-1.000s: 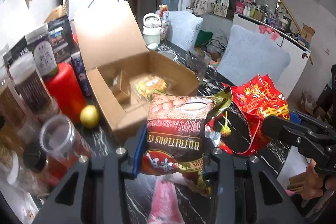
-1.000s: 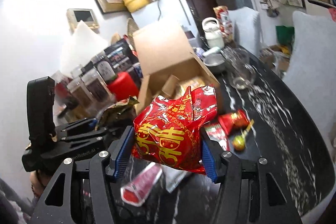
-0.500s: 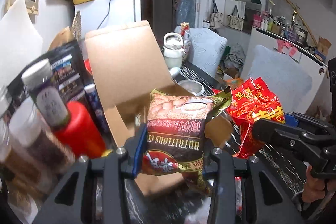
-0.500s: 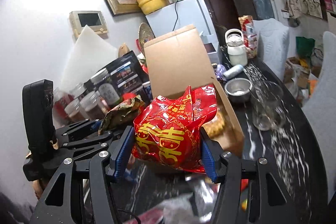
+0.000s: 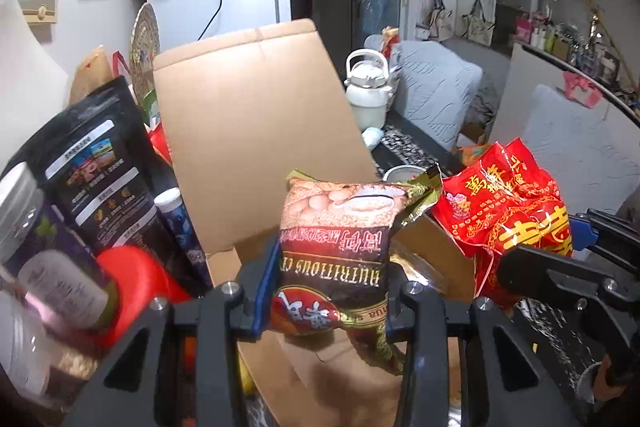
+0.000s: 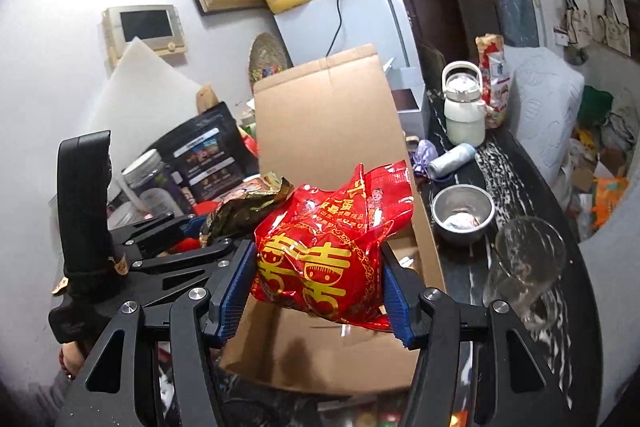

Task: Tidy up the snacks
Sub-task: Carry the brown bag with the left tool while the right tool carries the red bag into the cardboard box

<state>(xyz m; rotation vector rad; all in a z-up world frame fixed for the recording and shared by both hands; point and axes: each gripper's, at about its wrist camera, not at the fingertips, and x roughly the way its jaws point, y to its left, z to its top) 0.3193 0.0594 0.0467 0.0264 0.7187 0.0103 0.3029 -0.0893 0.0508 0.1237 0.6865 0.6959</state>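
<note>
The left gripper [image 5: 334, 291] is clamped on a brown cereal packet [image 5: 340, 251], its blue-padded fingers pressing the bag's sides, and the packet hangs in the air over the open cardboard box [image 5: 256, 131] with its print upside down. Just to its right, the right gripper [image 6: 320, 285] is squeezed onto a crumpled red foil snack bag [image 6: 328, 251], also held up above the box's opening. In the left wrist view the two bags nearly touch at their top corners; whether they actually meet I cannot tell. The box's tall flap stands upright behind both. On the box's left sit a red canister [image 5: 140, 275], a black pouch [image 5: 100, 167] and clear jars [image 5: 36, 255]. On its right, on the dark marbled table [image 6: 520, 187], stand a steel bowl [image 6: 462, 213], a glass pitcher [image 6: 528, 267] and a white kettle [image 6: 464, 111]
</note>
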